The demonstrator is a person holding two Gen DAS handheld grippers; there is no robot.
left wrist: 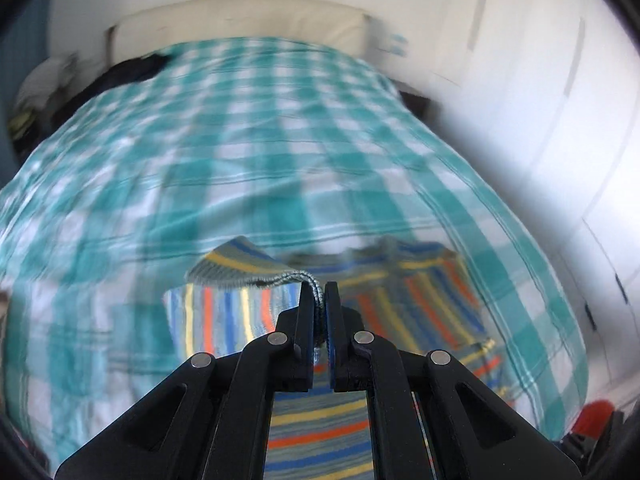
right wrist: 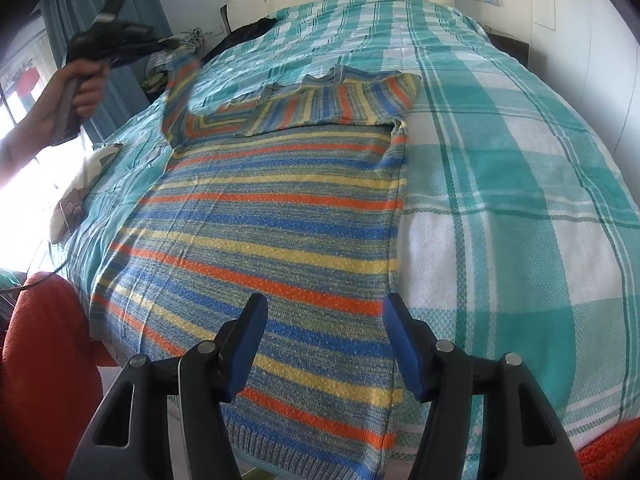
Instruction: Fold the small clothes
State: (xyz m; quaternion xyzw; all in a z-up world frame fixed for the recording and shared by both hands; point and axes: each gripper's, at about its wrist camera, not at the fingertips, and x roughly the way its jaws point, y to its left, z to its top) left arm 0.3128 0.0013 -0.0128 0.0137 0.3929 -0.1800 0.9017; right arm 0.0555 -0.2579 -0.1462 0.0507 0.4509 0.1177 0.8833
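At upper left of the right view, the blurred left gripper [right wrist: 120,46] in a hand [right wrist: 84,88] pinches the sweater's [right wrist: 280,220] cuff [left wrist: 316,284], sleeve lifted. The sweater lies across the bedspread [right wrist: 500,160], hem partly hidden behind the empty, parted right gripper [right wrist: 324,344].

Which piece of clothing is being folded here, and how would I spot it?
Look at the bed with its teal and white checked cover. Lying flat along its middle is a knitted sweater, one sleeve lifted by the left hand-held gripper. It alone carries blue, yellow and orange stripes.
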